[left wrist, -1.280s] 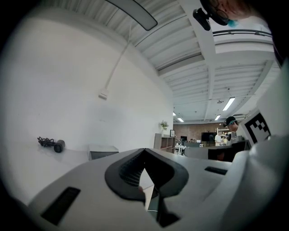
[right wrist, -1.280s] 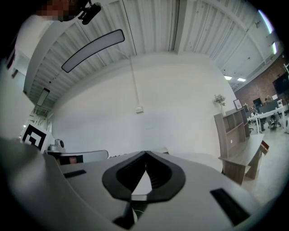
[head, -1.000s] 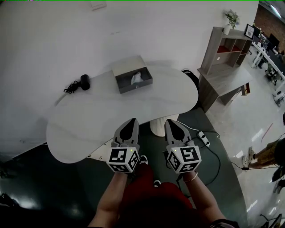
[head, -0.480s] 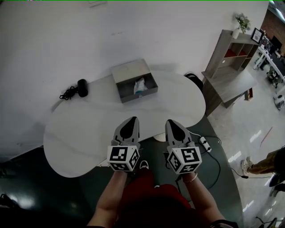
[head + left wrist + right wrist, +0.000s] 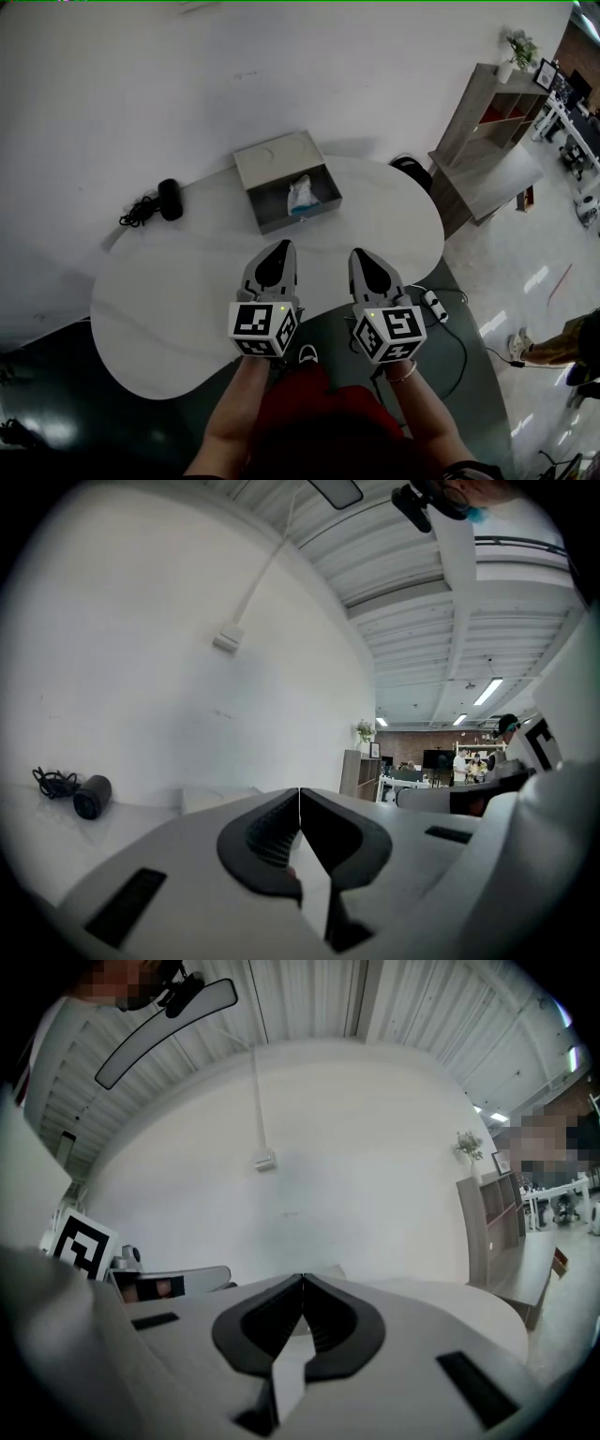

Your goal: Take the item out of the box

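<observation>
Only our head view shows the white item (image 5: pixel 302 194) lying in the open box (image 5: pixel 278 155) on the table (image 5: pixel 169 281). Our gripper views show left gripper (image 5: pixel 299 794) and right gripper (image 5: pixel 302 1279) clenched, empty.

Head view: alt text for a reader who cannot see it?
Two shut, empty grey grippers, left gripper and right gripper, reach over the near edge of a rounded white table. Beyond them sits an open grey box holding a crumpled white-and-blue item, a black corded device to its left.
</observation>
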A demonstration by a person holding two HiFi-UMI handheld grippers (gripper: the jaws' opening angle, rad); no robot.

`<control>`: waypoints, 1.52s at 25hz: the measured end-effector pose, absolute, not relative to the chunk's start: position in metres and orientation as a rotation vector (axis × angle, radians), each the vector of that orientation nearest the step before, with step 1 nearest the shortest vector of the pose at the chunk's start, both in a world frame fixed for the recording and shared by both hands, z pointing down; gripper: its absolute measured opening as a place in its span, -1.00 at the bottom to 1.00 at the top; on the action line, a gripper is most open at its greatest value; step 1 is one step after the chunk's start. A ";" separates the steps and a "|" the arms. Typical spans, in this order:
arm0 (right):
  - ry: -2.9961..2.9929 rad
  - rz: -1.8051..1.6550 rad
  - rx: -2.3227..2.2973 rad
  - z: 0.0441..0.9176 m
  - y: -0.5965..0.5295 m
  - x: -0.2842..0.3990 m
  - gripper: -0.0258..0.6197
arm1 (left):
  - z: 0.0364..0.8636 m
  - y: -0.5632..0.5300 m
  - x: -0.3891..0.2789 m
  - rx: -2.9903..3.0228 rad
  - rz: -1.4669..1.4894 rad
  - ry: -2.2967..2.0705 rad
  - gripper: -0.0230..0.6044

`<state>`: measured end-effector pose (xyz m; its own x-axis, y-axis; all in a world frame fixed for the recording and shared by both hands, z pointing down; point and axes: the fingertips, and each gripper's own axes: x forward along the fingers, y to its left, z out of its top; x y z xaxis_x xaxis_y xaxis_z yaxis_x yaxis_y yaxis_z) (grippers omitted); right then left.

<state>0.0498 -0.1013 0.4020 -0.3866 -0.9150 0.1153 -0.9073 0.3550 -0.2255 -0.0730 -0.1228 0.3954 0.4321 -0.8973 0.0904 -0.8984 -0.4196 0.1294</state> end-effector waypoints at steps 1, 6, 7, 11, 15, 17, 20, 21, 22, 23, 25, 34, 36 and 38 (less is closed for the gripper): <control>2.559 -0.394 -1.727 0.402 -0.106 0.048 -0.87 | 0.396 -0.128 -0.074 2.523 0.016 -1.587 -0.86; 2.547 -0.386 -1.762 0.402 -0.121 0.041 -0.87 | 0.401 -0.149 -0.080 2.529 0.040 -1.561 -0.86; 2.544 -0.387 -1.769 0.403 -0.123 0.041 -0.87 | 0.402 -0.151 -0.081 2.529 0.045 -1.555 -0.86; 2.529 -0.390 -1.795 0.404 -0.132 0.039 -0.87 | 0.404 -0.162 -0.083 2.530 0.051 -1.530 -0.86; 2.524 -0.384 -1.810 0.403 -0.139 0.035 -0.87 | 0.404 -0.170 -0.085 2.531 0.059 -1.522 -0.85; 2.526 -0.382 -1.813 0.403 -0.140 0.033 -0.87 | 0.406 -0.174 -0.087 2.526 0.070 -1.524 -0.85; 2.529 -0.376 -1.825 0.403 -0.143 0.034 -0.87 | 0.408 -0.179 -0.089 2.522 0.077 -1.514 -0.85; 2.528 -0.373 -1.829 0.403 -0.145 0.035 -0.87 | 0.409 -0.182 -0.089 2.521 0.076 -1.511 -0.85; 2.526 -0.370 -1.834 0.402 -0.146 0.037 -0.87 | 0.409 -0.184 -0.089 2.520 0.075 -1.508 -0.85; 2.524 -0.367 -1.837 0.402 -0.148 0.039 -0.87 | 0.409 -0.186 -0.088 2.519 0.076 -1.505 -0.85; 2.520 -0.363 -1.844 0.402 -0.152 0.043 -0.87 | 0.410 -0.191 -0.086 2.520 0.083 -1.500 -0.85; 2.549 -0.378 -1.807 0.408 -0.181 0.054 -0.87 | 0.419 -0.219 -0.073 2.511 0.152 -1.511 -0.77; 2.556 -0.386 -1.800 0.409 -0.189 0.058 -0.87 | 0.421 -0.226 -0.070 2.504 0.170 -1.516 -0.75; 2.560 -0.396 -1.796 0.411 -0.198 0.064 -0.87 | 0.423 -0.234 -0.066 2.497 0.190 -1.522 -0.71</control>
